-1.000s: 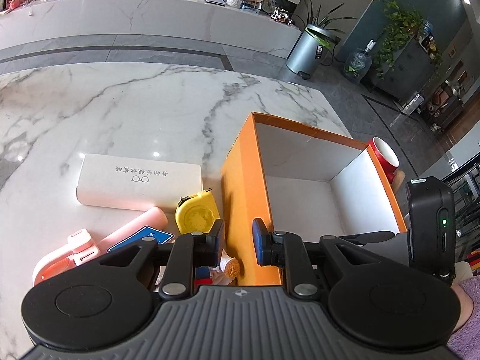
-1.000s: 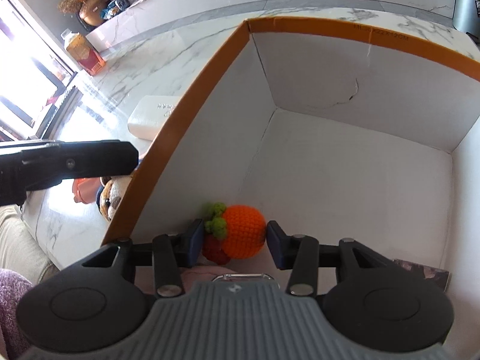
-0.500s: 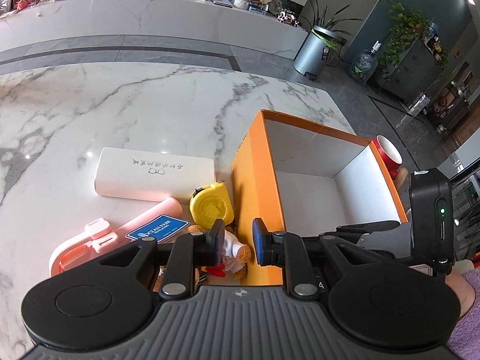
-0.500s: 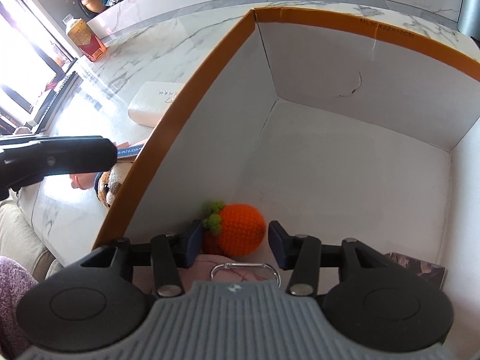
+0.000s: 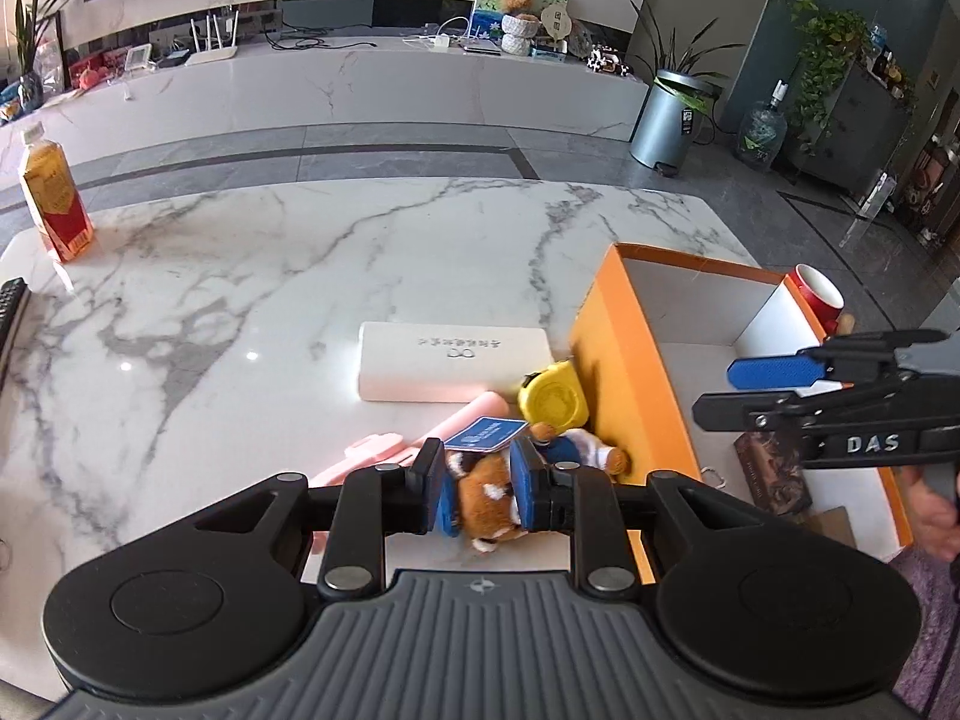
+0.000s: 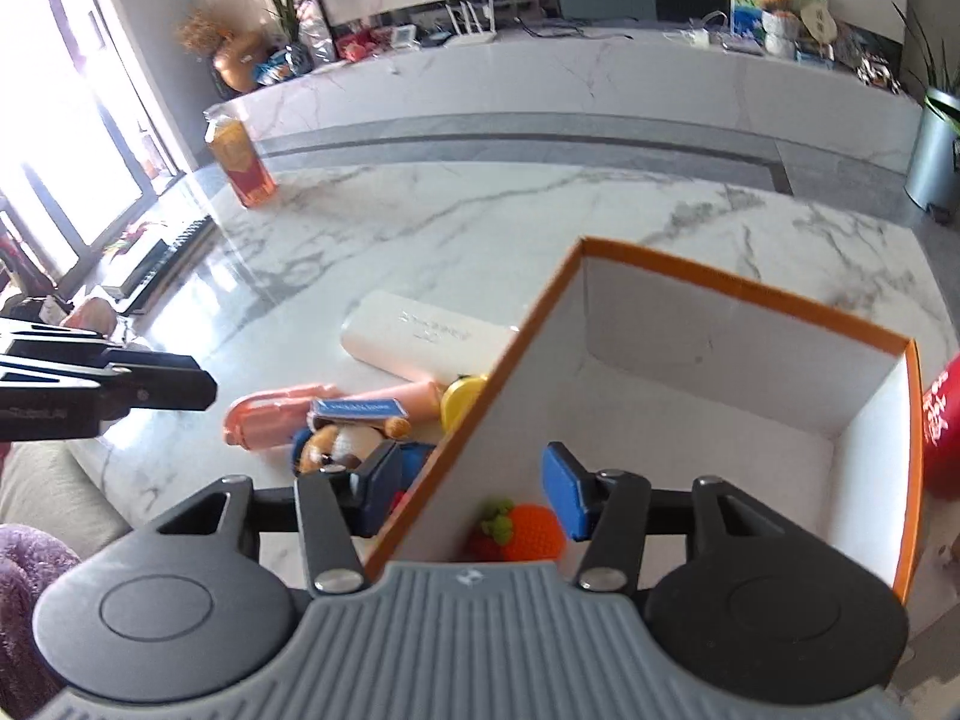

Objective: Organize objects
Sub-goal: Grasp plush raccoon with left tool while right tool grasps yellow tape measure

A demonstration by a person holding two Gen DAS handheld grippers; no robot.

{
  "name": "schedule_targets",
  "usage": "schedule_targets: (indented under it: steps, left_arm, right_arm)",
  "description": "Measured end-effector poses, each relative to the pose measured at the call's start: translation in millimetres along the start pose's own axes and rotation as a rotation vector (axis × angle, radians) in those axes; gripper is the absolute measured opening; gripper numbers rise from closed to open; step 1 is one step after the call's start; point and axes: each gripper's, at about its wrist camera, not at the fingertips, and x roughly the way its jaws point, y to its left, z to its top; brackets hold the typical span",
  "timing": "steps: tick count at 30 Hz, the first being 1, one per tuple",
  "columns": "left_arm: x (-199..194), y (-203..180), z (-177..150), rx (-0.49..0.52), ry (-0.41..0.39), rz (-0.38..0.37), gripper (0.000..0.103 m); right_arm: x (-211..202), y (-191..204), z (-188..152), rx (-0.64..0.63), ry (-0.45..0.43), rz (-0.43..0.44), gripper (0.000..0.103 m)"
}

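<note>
Left gripper (image 5: 478, 476) clamps the plush dog (image 5: 489, 495); only the right view shows the right gripper (image 6: 474, 487) spread wide, empty.

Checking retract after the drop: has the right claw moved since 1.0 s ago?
Yes. The right claw has pulled up and back out of the orange box; its rim, once high in that view, now crosses between the open fingers, crochet orange left inside.

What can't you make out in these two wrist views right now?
- Left wrist view: the plush toy's lower body, hidden behind the left gripper.
- Right wrist view: the crocheted orange, partly hidden by the right gripper's body.
- Both views: the white case's small, blurred print cannot be read.
</note>
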Motion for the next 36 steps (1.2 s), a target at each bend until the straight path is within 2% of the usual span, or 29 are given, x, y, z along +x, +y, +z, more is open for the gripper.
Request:
schedule_targets:
  steps: [4,10,15,18,22,26,29,33,36]
  left_arm:
    - [-0.2,13.7,-11.2,0.066,0.011,0.012,0.033]
    - [15.1,18.0,-29.2,0.205,0.041,0.032,0.033]
    - [30.6,19.8,-32.4,0.209,0.039,-0.034,0.033]
    - [43.6,15.1,-31.8,0.226,0.037,-0.08,0.04]
    - [60.5,3.6,-29.9,0.278,0.03,-0.119,0.05]
    - [74.5,-11.7,-29.4,0.388,0.004,-0.126,0.064]
    - [86.6,-21.0,-31.6,0.47,0.011,-0.129,0.065]
    - [99.4,-29.2,-37.4,0.557,0.019,-0.107,0.068]
    - [105.9,-32.6,-41.6,0.601,0.024,-0.097,0.072]
  right_arm:
    - [1.1,34.4,8.4,-0.145,0.022,0.041,0.055]
    - [43.9,77.2,5.9,-0.432,0.174,0.04,0.054]
    - [83.2,90.7,2.2,-0.635,0.308,-0.016,0.056]
    - [99.2,90.6,8.1,-0.735,0.372,-0.053,0.056]
    - [117.1,85.4,18.8,-0.81,0.487,-0.061,0.054]
    - [124.1,79.5,31.7,-0.859,0.525,-0.097,0.049]
    - [135.2,72.9,41.4,-0.871,0.55,-0.132,0.046]
    - [153.7,62.7,52.1,-0.839,0.582,-0.141,0.046]
    - [167.5,59.7,57.0,-0.817,0.597,-0.13,0.054]
